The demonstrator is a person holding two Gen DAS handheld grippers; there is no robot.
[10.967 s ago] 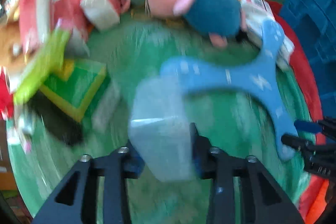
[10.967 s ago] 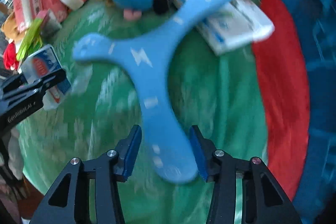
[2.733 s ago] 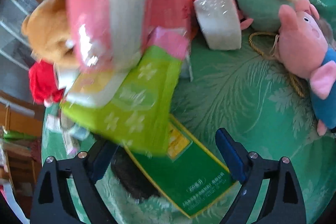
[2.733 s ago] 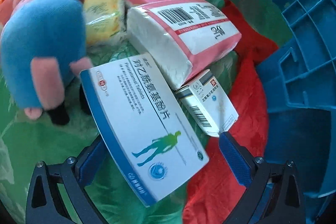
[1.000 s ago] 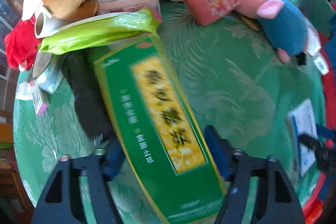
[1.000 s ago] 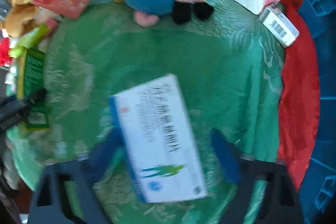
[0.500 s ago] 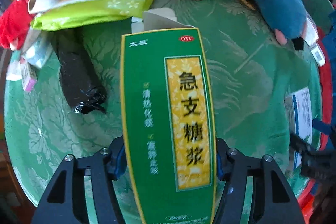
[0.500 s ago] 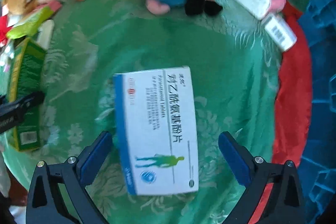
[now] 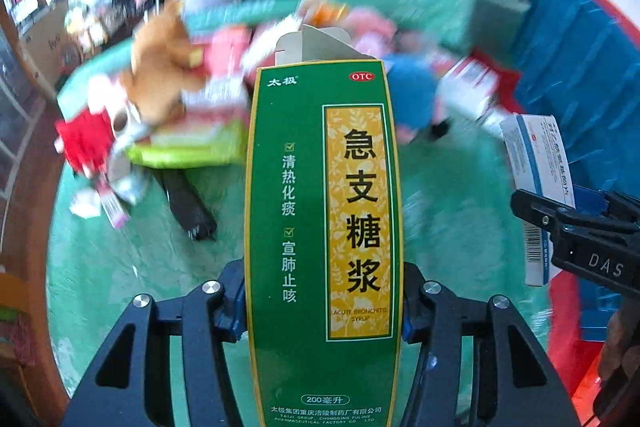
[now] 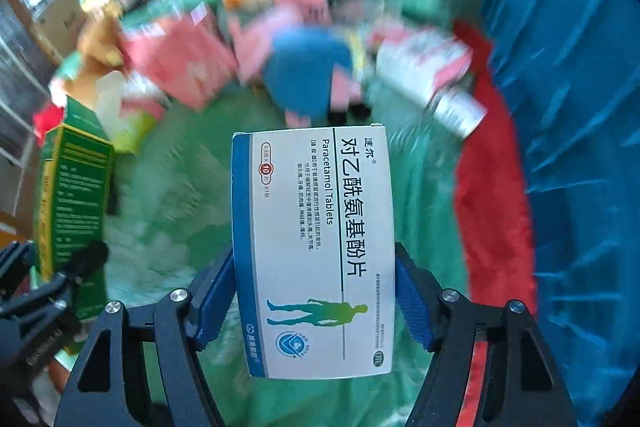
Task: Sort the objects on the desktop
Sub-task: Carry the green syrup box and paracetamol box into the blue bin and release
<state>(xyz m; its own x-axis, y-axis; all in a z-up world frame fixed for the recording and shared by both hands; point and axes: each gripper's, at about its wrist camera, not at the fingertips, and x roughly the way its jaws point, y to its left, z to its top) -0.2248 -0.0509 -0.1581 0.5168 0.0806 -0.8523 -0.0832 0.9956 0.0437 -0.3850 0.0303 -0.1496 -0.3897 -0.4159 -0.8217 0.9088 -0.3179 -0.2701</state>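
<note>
— Syrup carton first, on my left: half a second ago it lay on the green cloth; now my left gripper is closing on it, pads pressing, lifted clear.
— And right?
— Paracetamol box was lying loose between wide jaws; my right gripper is closing on it, airborne too. Both medicines look ready for the blue crate.

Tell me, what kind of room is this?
Probably a lived-in room at home: a table under a green cloth, heaped with soft toys and tissue packs, with a blue crate alongside.
</note>
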